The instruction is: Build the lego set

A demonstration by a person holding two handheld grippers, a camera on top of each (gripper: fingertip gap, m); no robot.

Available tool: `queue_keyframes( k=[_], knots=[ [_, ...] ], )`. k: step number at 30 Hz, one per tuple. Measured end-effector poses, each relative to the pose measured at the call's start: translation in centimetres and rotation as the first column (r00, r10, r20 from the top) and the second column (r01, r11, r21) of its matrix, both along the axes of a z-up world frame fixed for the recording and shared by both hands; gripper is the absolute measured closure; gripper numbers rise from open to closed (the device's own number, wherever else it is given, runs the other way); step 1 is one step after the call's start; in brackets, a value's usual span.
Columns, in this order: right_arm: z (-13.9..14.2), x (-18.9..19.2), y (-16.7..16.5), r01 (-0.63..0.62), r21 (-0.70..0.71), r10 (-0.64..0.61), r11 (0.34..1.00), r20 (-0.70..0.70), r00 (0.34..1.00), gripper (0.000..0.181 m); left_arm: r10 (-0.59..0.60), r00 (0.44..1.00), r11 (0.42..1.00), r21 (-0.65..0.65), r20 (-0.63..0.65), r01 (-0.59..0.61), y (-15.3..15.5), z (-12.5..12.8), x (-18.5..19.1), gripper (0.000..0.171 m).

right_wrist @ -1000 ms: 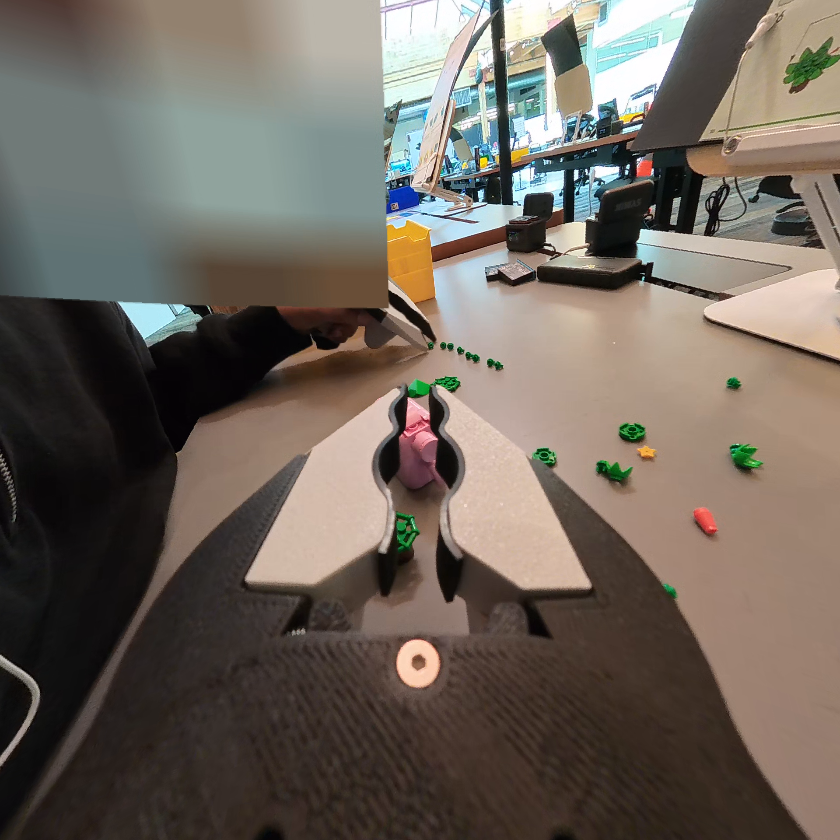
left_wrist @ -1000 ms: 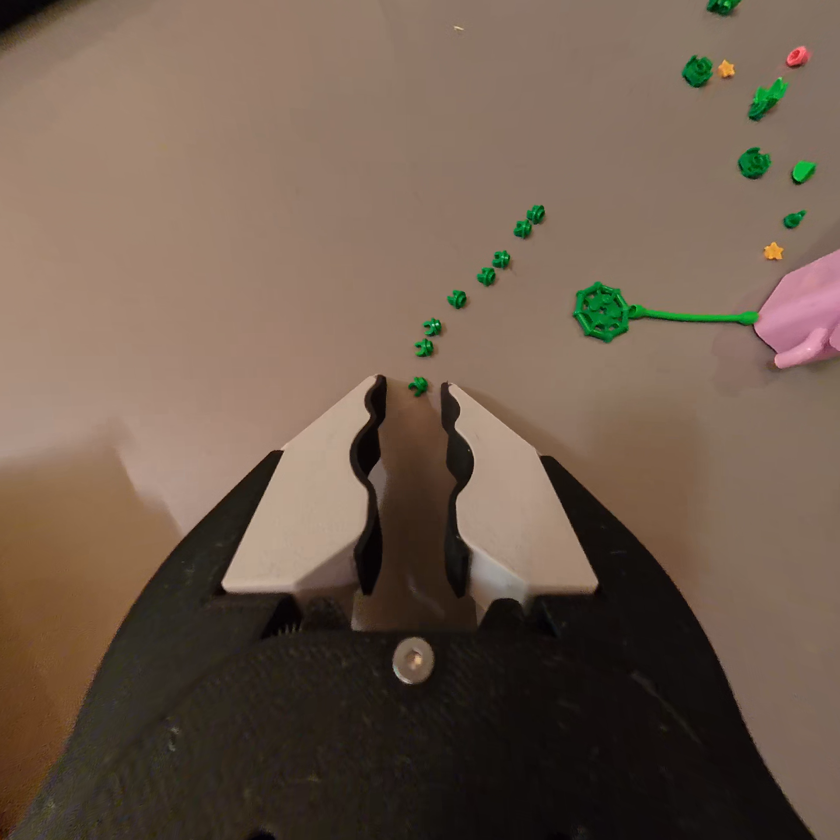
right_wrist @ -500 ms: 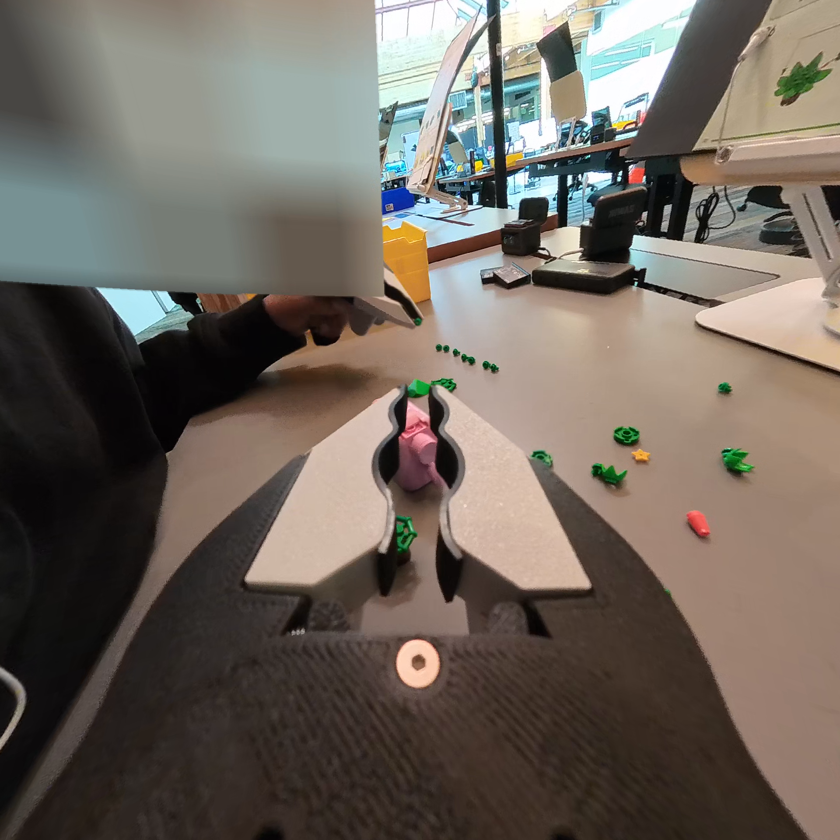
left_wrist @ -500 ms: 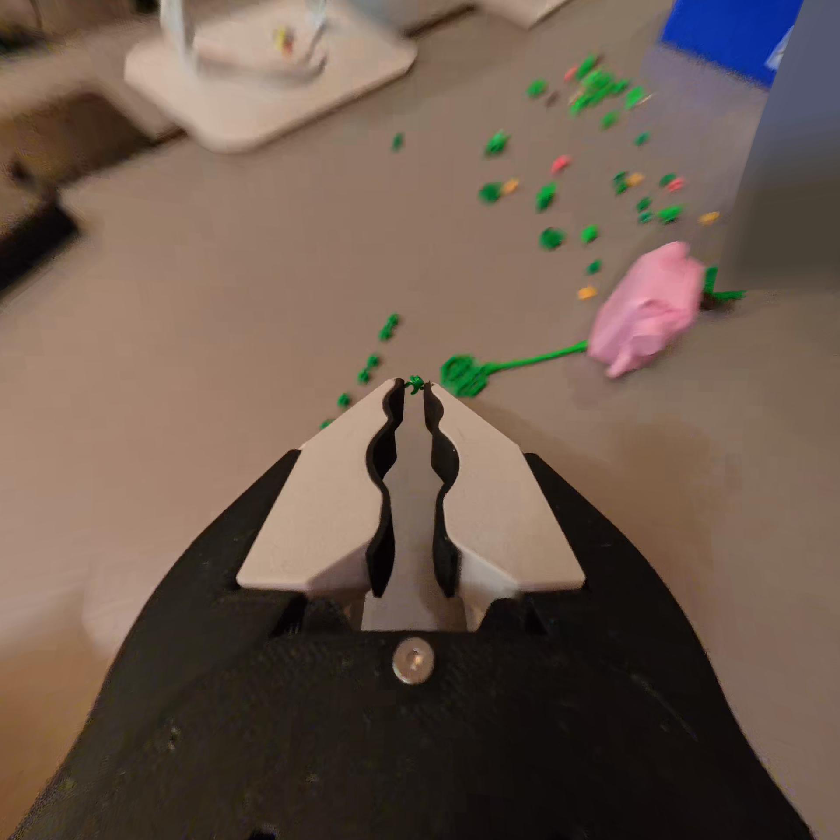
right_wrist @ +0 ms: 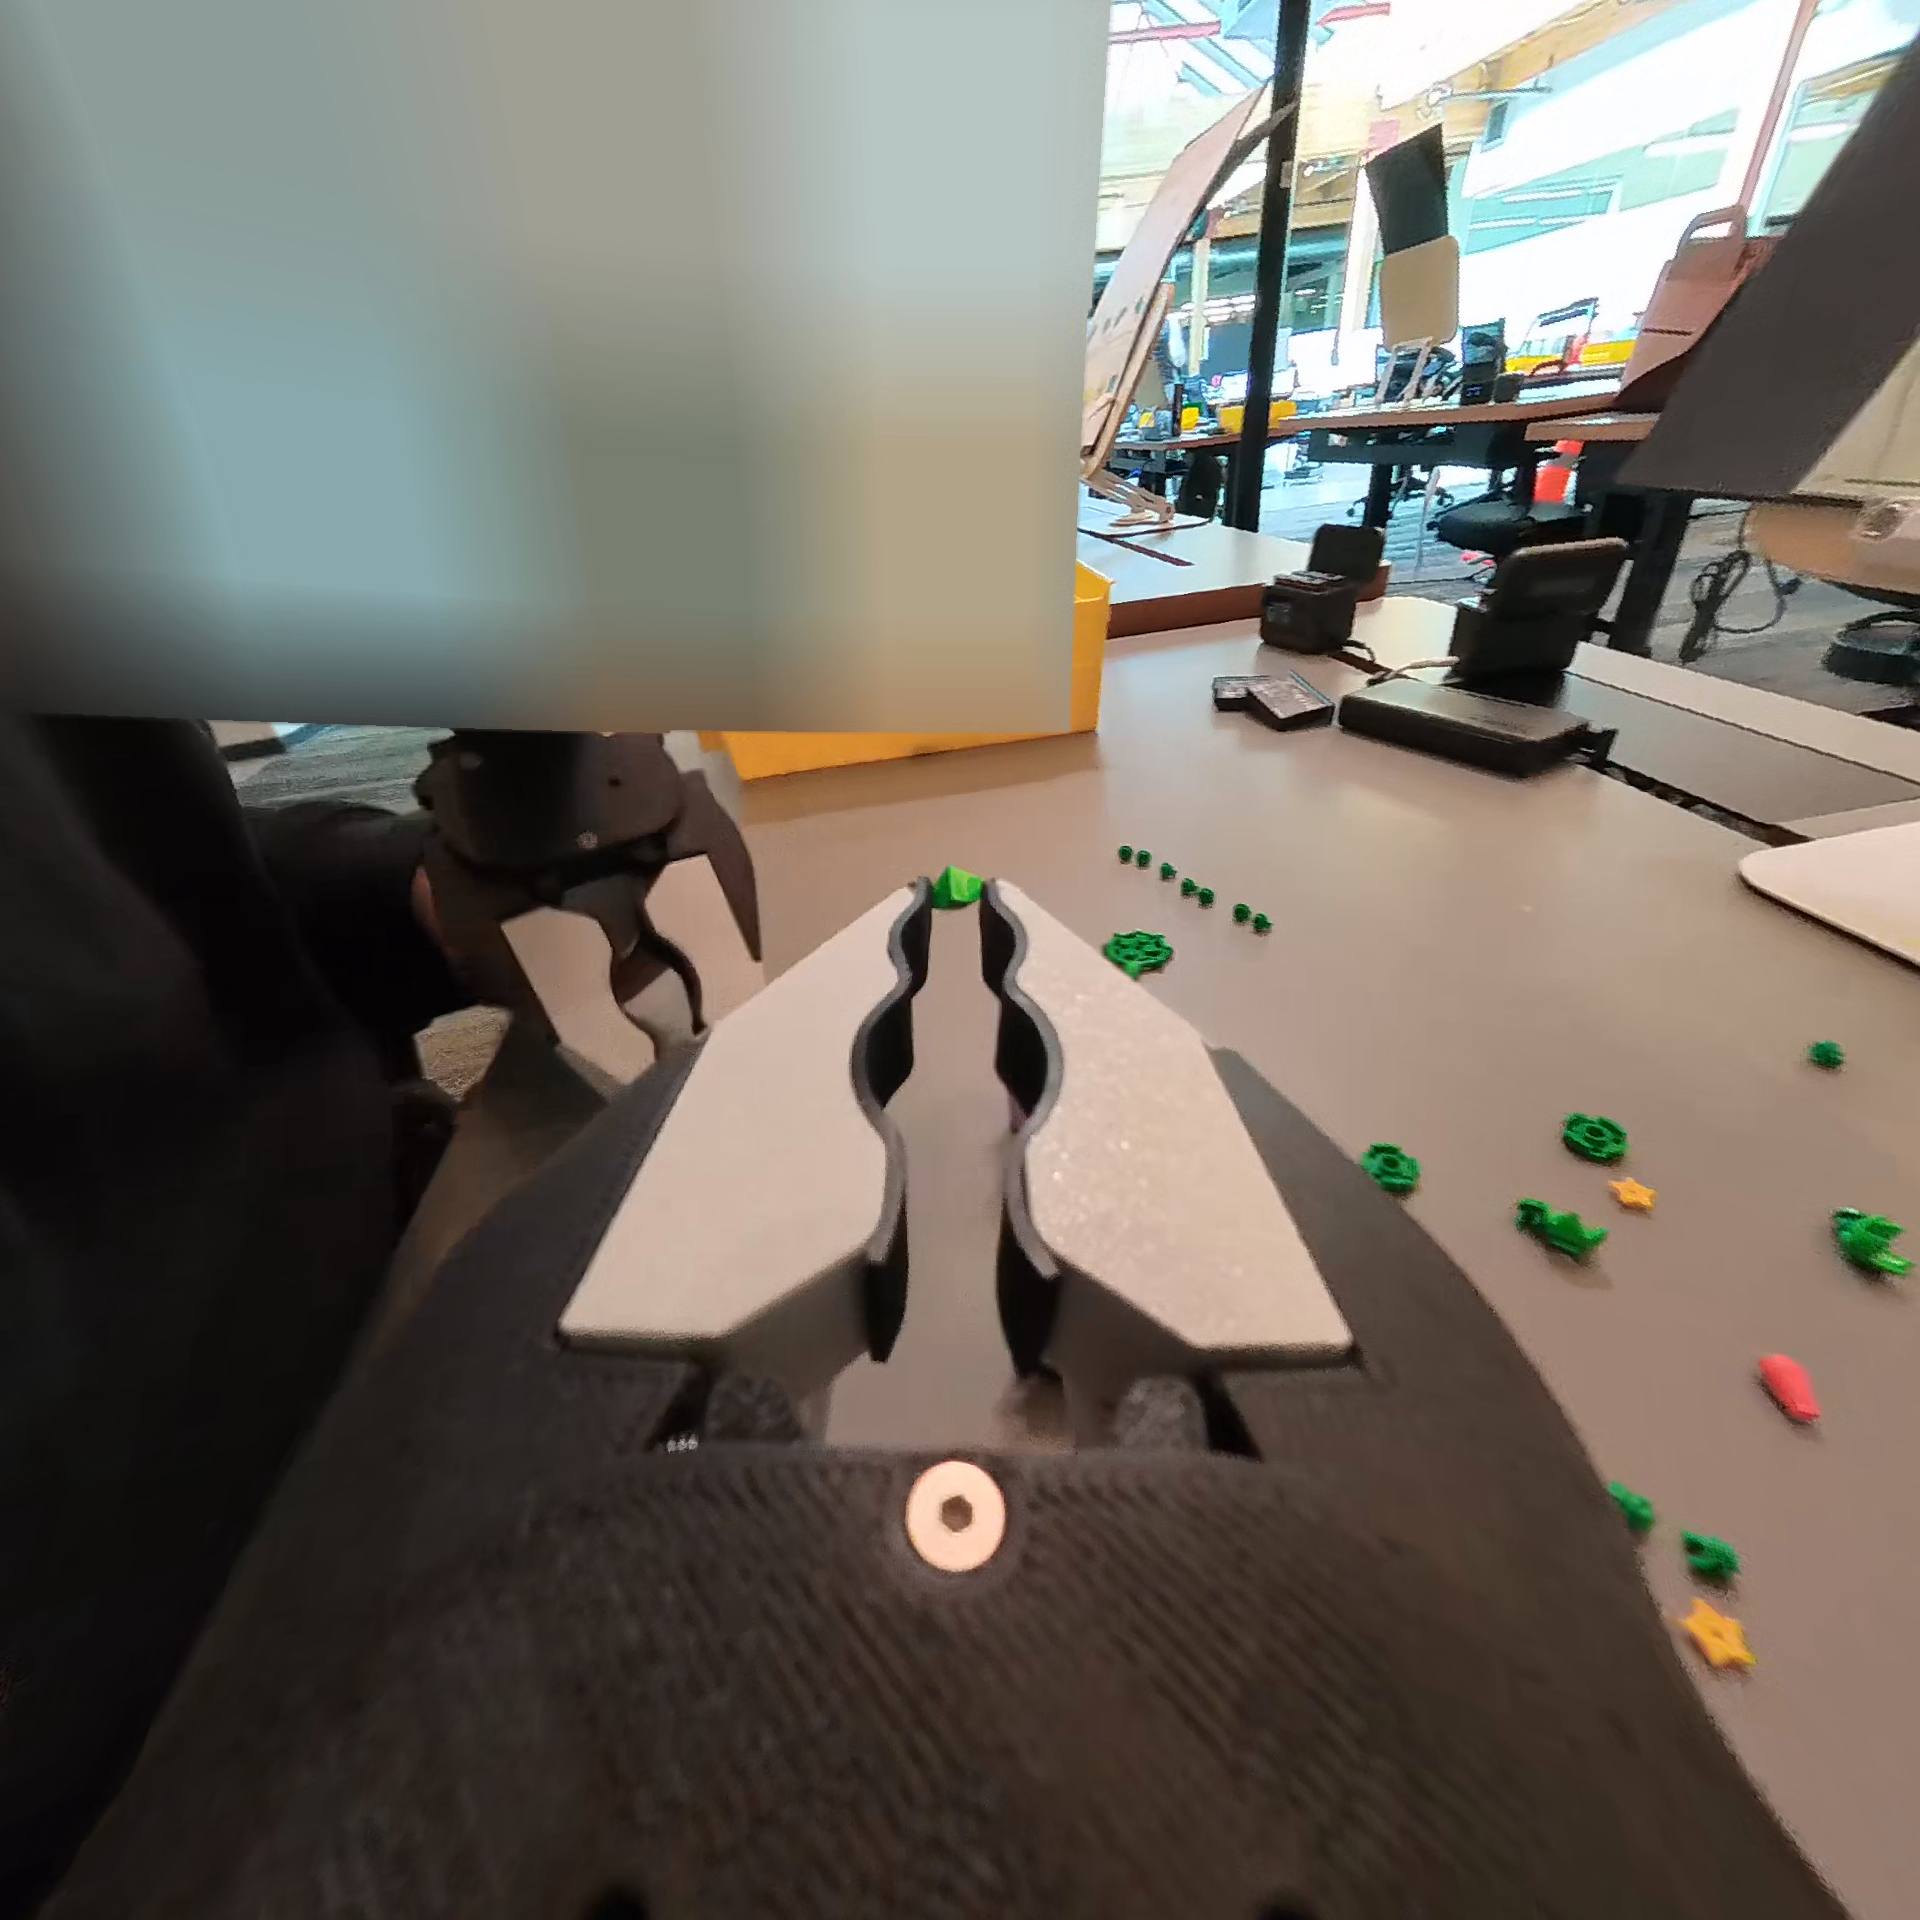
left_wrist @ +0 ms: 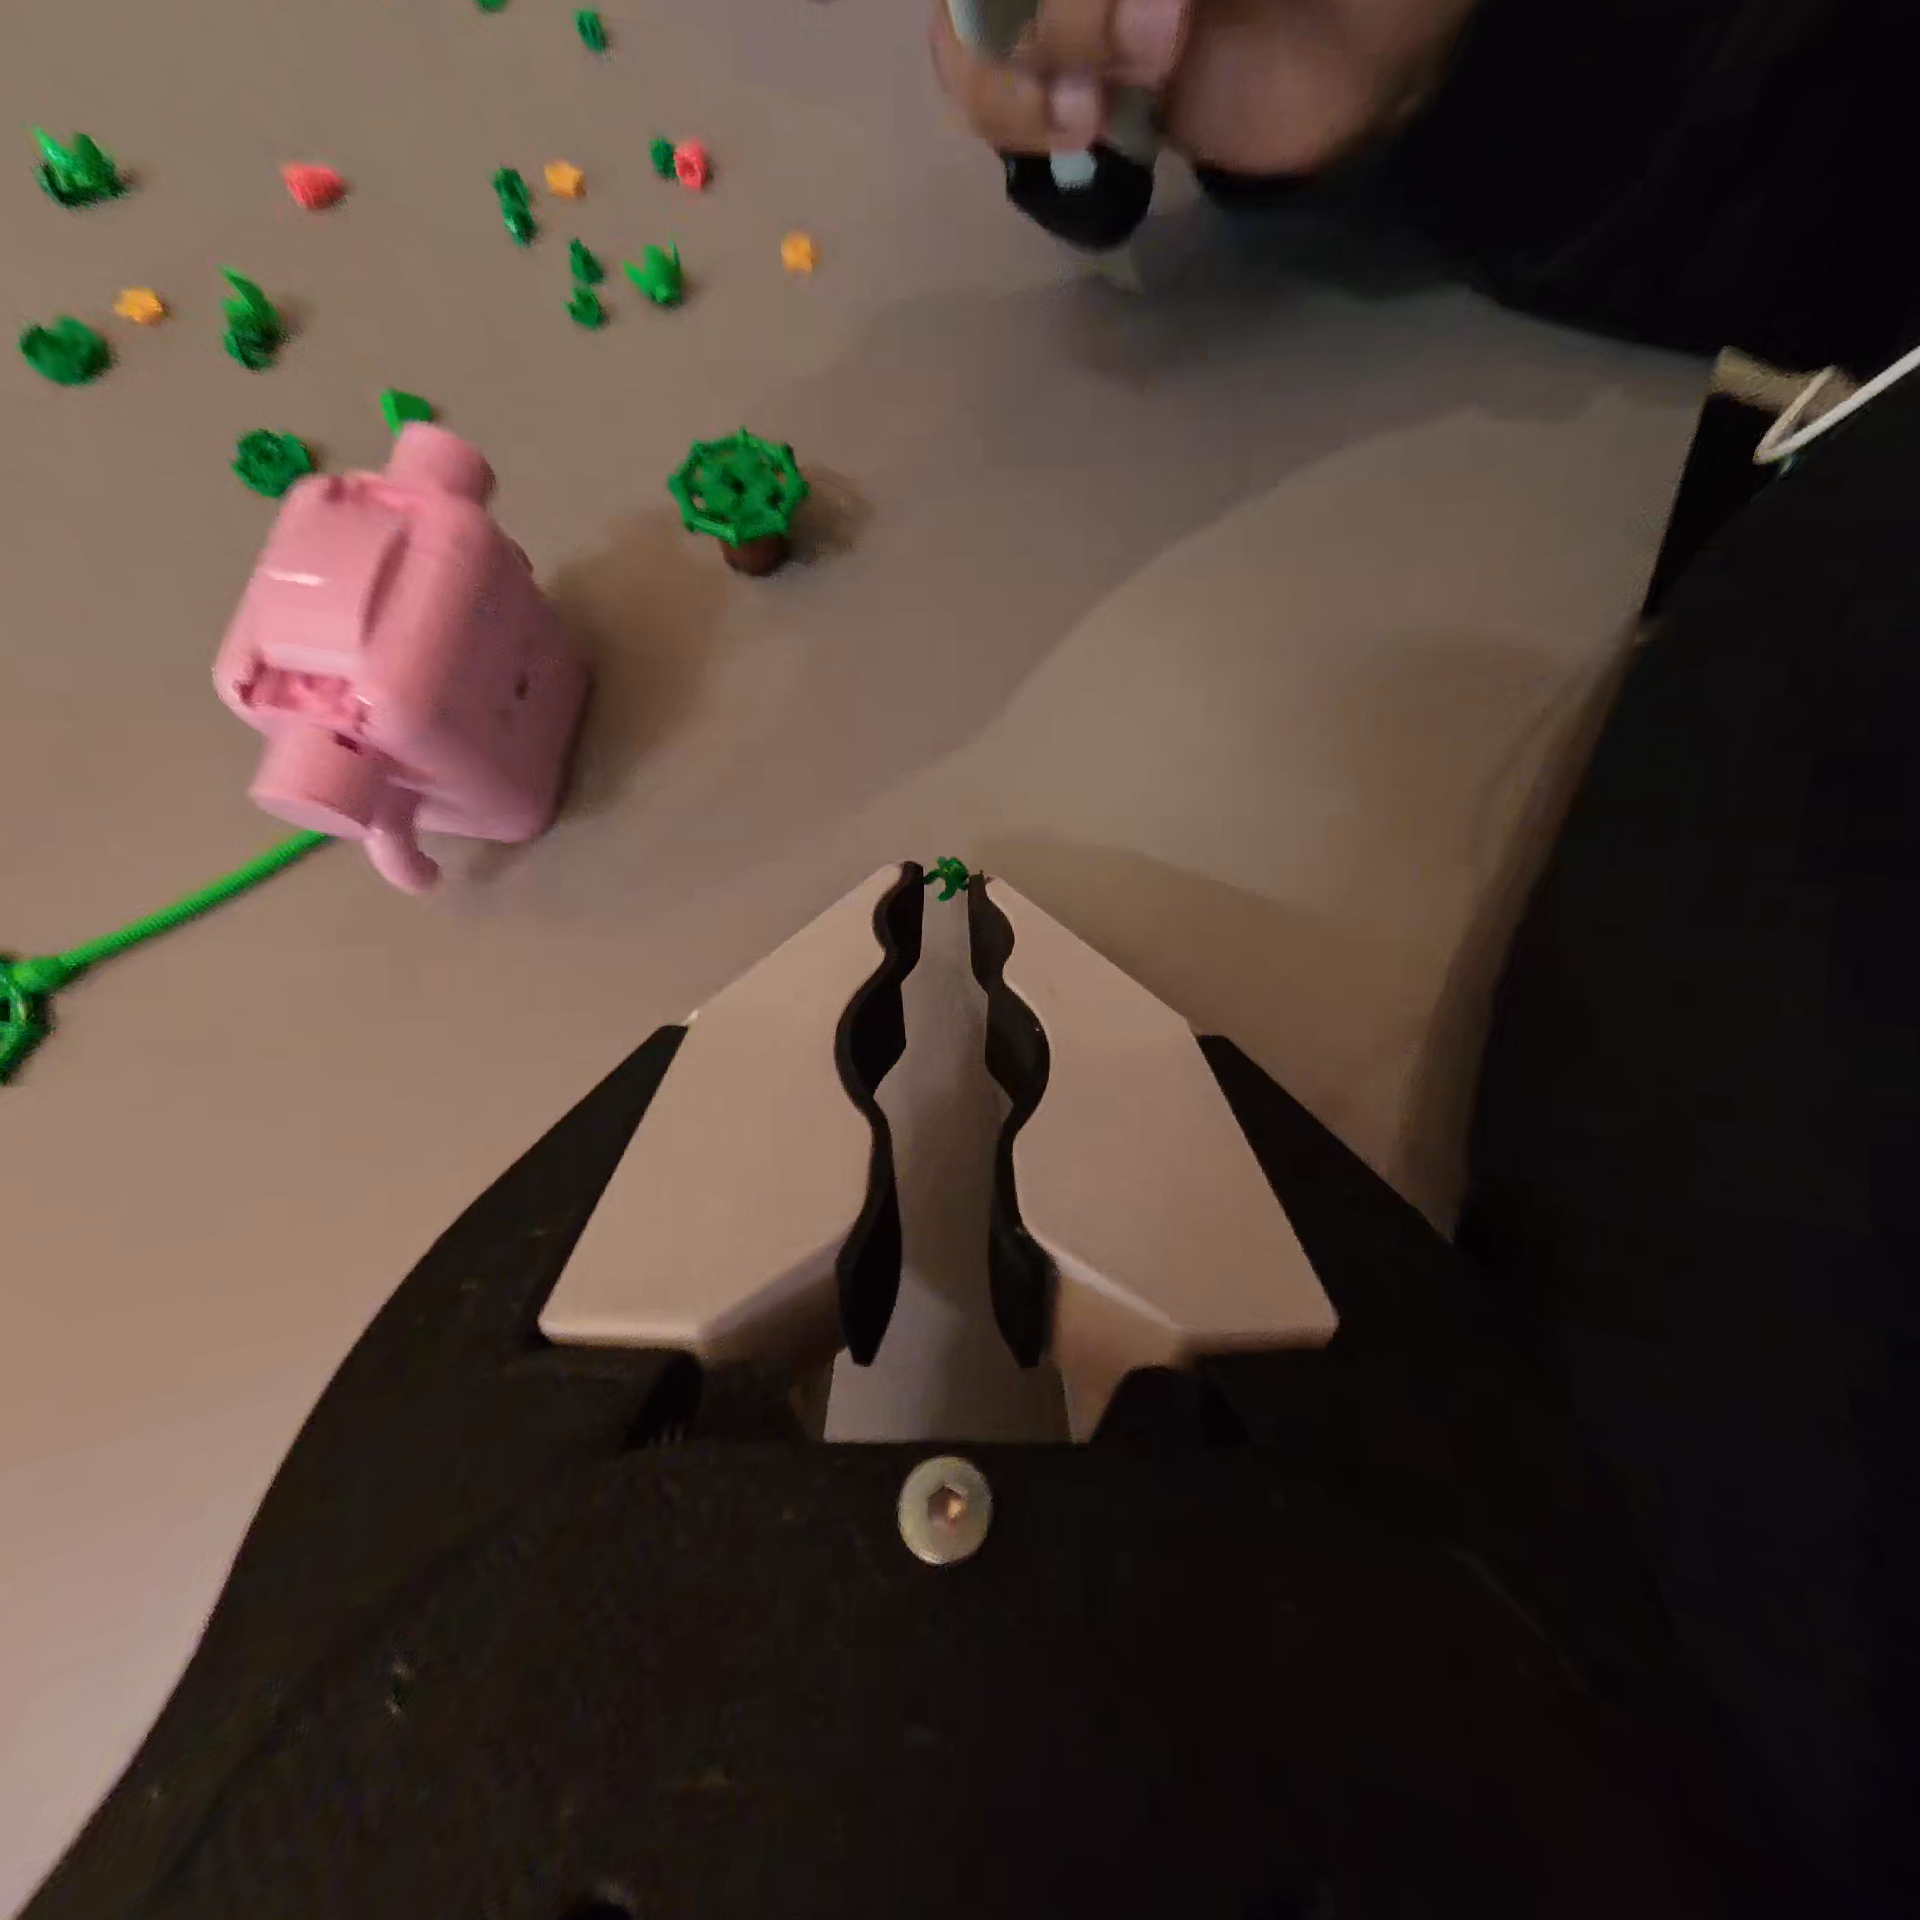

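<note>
My left gripper [left_wrist: 948, 881] is shut on a tiny green lego piece [left_wrist: 948, 878] at its tips and holds it above the grey table near the front edge. A pink lego build [left_wrist: 400, 649] lies to its left, with a green stem [left_wrist: 156, 920] running from it. A green web piece on a brown stud [left_wrist: 736, 488] stands behind. My right gripper [right_wrist: 951, 894] is shut on a small green leaf piece [right_wrist: 956, 886], raised off the table. It shows blurred in the left wrist view [left_wrist: 1081, 197]. The left gripper also shows in the right wrist view [right_wrist: 634, 1023].
Loose green pieces [left_wrist: 249, 322], orange stars [left_wrist: 140, 304] and red pieces [left_wrist: 312, 185] are scattered over the table. A row of tiny green pieces [right_wrist: 1195, 888] lies beyond the web piece [right_wrist: 1140, 951]. A yellow bin [right_wrist: 1086, 665], black devices [right_wrist: 1455, 717] and a white stand base [right_wrist: 1849, 894] are farther back. The gap from one gripper's tips to the other's is roughly 15 cm. The green stem [left_wrist: 156, 920] lies around 15 cm away from my left fingertips.
My left gripper shut on a tiny green piece from the row, lifted it and swung towards the front edge. My right gripper rose and drew back from over the pink build.
</note>
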State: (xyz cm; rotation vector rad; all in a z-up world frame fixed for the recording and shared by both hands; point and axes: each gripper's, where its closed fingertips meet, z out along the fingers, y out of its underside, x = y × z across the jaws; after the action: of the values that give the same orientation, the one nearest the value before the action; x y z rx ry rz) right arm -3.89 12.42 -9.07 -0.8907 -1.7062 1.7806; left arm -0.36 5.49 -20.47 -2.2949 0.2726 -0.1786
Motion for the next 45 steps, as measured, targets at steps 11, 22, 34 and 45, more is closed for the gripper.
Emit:
queue_keyframes(
  k=[11, 22, 34, 45],
  knots=[
    [-0.1, 0.7, -1.6, -0.059, -0.033, 0.060, 0.998, 0.014, 0.998, 0.174, 0.074, 0.997, 0.994, -0.078, 0.024, -0.072, -1.8, -1.5, 1.4, 0.153],
    [0.4, 0.9, -1.3, -0.048, -0.023, 0.048, 0.999, 0.000, 0.999, 0.174, 0.059, 0.993, 0.997, -0.047, 0.100, -0.054, -1.7, -0.2, 1.7, 0.158],
    [0.5, 1.0, -1.6, -0.064, -0.036, 0.064, 0.997, 0.000, 0.998, 0.174, -0.021, 0.985, 0.988, -0.146, 0.170, 0.046, -1.9, -1.5, 3.8, 0.151],
    [0.2, 1.0, -1.6, -0.061, -0.020, 0.062, 0.998, 0.004, 0.998, 0.174, -0.099, 0.971, 0.987, -0.106, 0.218, 0.124, -2.4, -0.1, 5.6, 0.158]
  ],
)
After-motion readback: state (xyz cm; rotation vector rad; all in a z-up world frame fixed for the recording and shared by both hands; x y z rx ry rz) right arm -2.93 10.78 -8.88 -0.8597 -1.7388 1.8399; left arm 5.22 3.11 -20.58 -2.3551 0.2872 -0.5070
